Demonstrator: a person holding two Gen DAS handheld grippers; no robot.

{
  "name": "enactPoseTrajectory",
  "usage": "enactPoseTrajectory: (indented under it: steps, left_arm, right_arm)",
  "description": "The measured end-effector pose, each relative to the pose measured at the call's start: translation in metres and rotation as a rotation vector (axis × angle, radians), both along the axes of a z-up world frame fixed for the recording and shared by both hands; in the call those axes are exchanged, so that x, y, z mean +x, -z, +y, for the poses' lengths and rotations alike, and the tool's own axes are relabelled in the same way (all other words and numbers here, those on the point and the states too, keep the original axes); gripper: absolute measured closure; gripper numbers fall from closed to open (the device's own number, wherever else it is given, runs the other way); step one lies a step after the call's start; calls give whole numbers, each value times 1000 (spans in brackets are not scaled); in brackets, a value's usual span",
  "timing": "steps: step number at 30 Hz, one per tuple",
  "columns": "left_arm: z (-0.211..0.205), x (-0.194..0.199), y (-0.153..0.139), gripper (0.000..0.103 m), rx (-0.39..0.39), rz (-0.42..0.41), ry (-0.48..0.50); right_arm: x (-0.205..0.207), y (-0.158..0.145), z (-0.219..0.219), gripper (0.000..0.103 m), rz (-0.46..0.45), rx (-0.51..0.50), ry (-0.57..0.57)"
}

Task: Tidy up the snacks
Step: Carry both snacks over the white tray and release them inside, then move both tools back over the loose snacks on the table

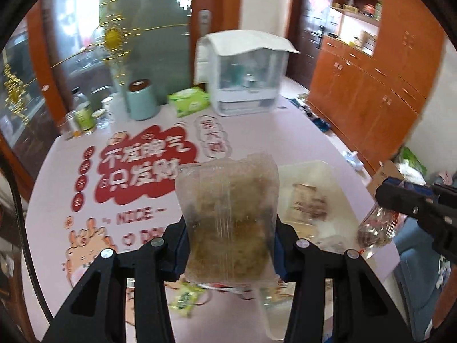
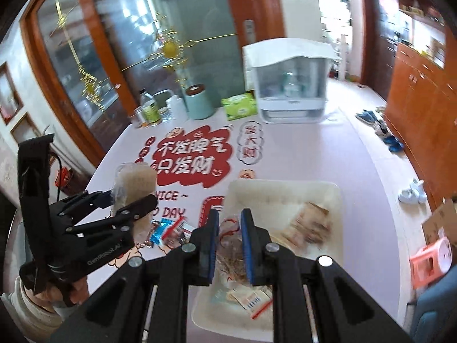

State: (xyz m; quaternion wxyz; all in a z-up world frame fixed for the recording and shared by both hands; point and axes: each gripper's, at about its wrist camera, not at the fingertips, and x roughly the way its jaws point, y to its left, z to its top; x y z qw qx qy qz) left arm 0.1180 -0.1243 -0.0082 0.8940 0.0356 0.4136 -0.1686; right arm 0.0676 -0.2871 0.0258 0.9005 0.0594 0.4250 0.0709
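My left gripper (image 1: pixel 228 245) is shut on a clear packet of brown snack (image 1: pixel 228 214) and holds it upright above the table; the gripper (image 2: pixel 128 203) and its packet (image 2: pixel 134 183) also show at the left of the right wrist view. My right gripper (image 2: pixel 230 228) is shut on a clear packet with red print (image 2: pixel 230 245) above the white tray (image 2: pixel 285 188); it also shows at the right of the left wrist view (image 1: pixel 400 203), with its packet (image 1: pixel 377 225) hanging below. The tray (image 1: pixel 337 171) holds several snack packets (image 2: pixel 311 225).
Loose snack packets (image 2: pixel 168 231) lie on the pink table (image 2: pixel 314 148) left of the tray, and a green one (image 1: pixel 185 303) lies under my left gripper. At the table's far end stand a white cabinet box (image 2: pixel 288 85), a green tissue pack (image 2: pixel 240 108), a mint canister (image 2: pixel 198 103) and jars (image 2: pixel 148 108).
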Motion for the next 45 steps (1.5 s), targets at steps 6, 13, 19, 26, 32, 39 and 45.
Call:
enactPoseTrajectory:
  steps: [6, 13, 19, 26, 32, 39, 45]
  left_arm:
    - [-51, -7, 6, 57, 33, -3, 67]
    - [-81, -12, 10, 57, 62, 2, 95]
    - [-89, -12, 12, 31, 101, -1, 59]
    - [-79, -13, 10, 7, 97, -19, 15]
    - [-73, -14, 8, 7, 91, -19, -5]
    - [-68, -20, 4, 7, 109, -47, -14]
    - [-62, -26, 3, 7, 121, -61, -21]
  right_arm:
    - [-20, 12, -27, 87, 23, -18, 47]
    - [-28, 25, -42, 86, 51, -28, 65]
    - [-30, 30, -43, 80, 63, -39, 53]
    - [-33, 27, -39, 51, 27, -94, 55]
    - [-34, 26, -34, 51, 19, -85, 20]
    - [-36, 27, -28, 51, 10, -80, 10]
    - [-39, 27, -23, 51, 7, -65, 6]
